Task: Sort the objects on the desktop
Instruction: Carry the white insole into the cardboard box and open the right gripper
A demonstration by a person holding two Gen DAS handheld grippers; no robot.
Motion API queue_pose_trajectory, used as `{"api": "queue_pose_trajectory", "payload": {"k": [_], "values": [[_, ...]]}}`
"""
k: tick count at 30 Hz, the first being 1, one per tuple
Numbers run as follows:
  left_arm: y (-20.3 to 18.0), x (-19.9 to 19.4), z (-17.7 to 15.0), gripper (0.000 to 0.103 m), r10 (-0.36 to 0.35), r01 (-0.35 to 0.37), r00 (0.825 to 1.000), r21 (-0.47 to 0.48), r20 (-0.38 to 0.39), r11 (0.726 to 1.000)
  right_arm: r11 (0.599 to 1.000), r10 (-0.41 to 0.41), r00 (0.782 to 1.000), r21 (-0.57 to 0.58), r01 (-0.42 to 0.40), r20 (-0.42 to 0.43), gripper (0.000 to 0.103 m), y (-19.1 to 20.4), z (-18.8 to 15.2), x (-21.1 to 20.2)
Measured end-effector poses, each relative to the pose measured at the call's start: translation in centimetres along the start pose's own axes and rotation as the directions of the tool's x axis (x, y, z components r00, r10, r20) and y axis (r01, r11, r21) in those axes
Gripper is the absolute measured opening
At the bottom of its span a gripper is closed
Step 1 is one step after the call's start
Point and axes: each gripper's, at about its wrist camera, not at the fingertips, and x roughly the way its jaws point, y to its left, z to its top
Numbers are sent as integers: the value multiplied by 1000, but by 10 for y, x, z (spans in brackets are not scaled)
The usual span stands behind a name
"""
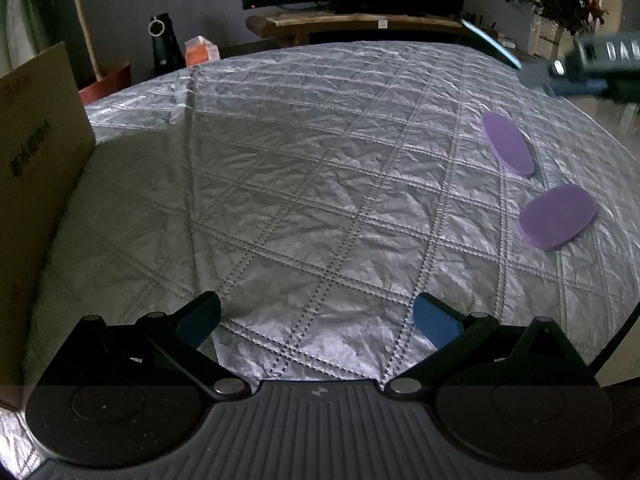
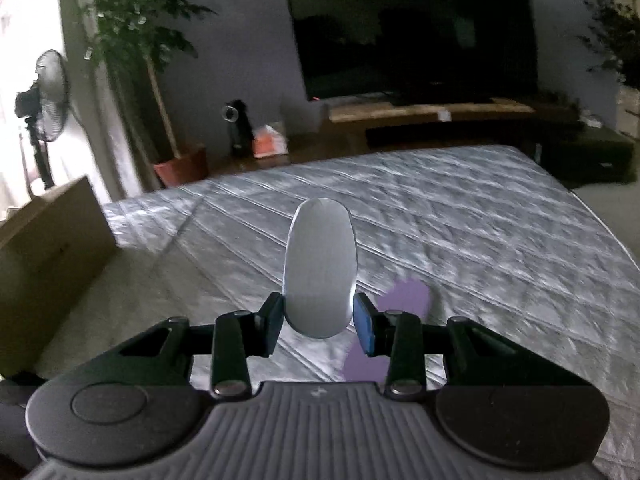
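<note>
Gripping grey oval disc (image 2: 320, 268) by near end only, right gripper (image 2: 320, 316) pinched on it above quilted table (image 2: 480, 240); risk: shallow hold, disc pivots, drops toward two purple discs (image 1: 507, 144) just below-right. Left gripper (image 1: 318, 320) gapes wide, holding nothing

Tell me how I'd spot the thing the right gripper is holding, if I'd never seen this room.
Find the big table under the silver quilted cloth, in front of the dark TV. Above its near part, the right gripper is clamped on a smooth, pale grey oval disc, lifted off the cloth. The two purple oval discs lie flat on the cloth; this one is grey and airborne.
</note>
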Motion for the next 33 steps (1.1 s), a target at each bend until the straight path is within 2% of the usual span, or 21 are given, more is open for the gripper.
{"api": "queue_pose_trajectory", "payload": {"k": [6,11,14,17,24,30,33], "values": [[-2,-1,-1,103,6,-6,1000,-2,2,1000,986,110,993,-134,-103,47,35,52,45,-11],[-1,-4,-1,103,54,-54,999,-15,5,998,933,223,972,-305,-191,72,35,117,87,-22],[9,-7,2,103,90,-89,996,-46,20,995,884,296,954,-395,-252,54,35,159,103,-23],[22,-8,2,103,89,-87,996,-90,10,992,827,356,934,-470,-309,12,35,202,108,-17],[36,-15,0,103,93,-92,996,-119,0,989,682,462,878,-581,-444,-128,35,294,99,11],[42,-17,0,103,84,-86,996,-138,-16,987,556,474,836,-643,-527,-275,35,352,77,37],[42,-17,-1,103,78,-81,997,-134,-26,988,501,454,824,-668,-551,-339,35,372,66,47]]}}
